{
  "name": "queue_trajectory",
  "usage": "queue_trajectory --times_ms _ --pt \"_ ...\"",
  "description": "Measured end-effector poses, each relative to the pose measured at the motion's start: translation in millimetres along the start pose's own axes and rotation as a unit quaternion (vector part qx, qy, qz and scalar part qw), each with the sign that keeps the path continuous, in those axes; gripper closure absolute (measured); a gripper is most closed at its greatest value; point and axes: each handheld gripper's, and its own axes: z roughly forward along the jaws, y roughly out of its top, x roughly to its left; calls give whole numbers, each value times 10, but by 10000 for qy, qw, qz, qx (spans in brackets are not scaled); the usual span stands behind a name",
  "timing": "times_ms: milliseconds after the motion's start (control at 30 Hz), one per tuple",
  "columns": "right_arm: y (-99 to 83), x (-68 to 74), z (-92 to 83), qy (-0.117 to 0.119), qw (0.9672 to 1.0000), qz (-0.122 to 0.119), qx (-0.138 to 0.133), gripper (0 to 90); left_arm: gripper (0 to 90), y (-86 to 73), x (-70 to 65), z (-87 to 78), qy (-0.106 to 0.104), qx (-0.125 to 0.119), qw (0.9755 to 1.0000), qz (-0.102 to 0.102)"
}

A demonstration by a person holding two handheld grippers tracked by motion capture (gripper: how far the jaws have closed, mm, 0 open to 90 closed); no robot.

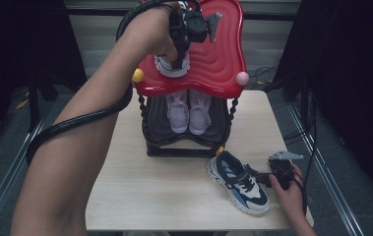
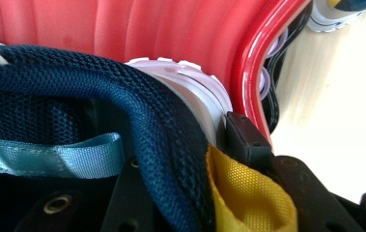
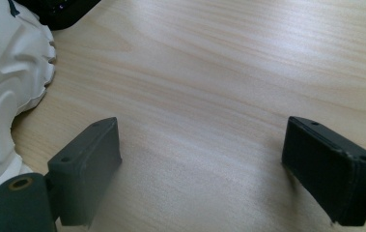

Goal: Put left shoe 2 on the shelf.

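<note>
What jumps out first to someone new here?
The glossy red wavy top shelf of the black shoe rack at the table's far edge, where the left gripper holds a navy mesh sneaker. Nearer, a blue-and-white sneaker lies beside the open right gripper.

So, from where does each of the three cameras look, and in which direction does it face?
High view: above the person's side, facing forward and down on the table and red shelf; both forearms show.
Left gripper view: on the left tool, facing the navy shoe it grips on the red shelf; one black jaw shows.
Right gripper view: on the right tool, facing the tabletop; both open jaws show.
Shared: the sneaker on the table shows in the high and right gripper views.
</note>
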Motion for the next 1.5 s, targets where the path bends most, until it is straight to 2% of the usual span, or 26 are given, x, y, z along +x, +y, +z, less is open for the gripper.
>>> queue_trajectory --times_ms 500,667,867,1133,1267,1400,1500 --pt "0 0 0 -1 10000 -1 0 127 672 -34 -23 32 24 -68 10000 -68" --pt "0 0 0 0 10000 0 -1 127 664 -53 -18 44 30 -105 9998 -152" --pt "0 0 0 0 10000 0 -1 127 650 -75 -16 46 -42 -134 9997 -220" --pt "0 0 0 0 10000 0 -1 127 655 -97 -14 48 -65 -19 9999 -75" --pt "0 0 0 -1 10000 -1 -2 127 655 -106 -26 50 -79 -33 9999 -85" --pt "0 0 0 -1 10000 0 -1 127 655 -98 -40 45 -106 20 9999 20" --pt "0 0 0 -1 10000 -4 -2 127 651 -98 -44 42 -138 61 9999 17"
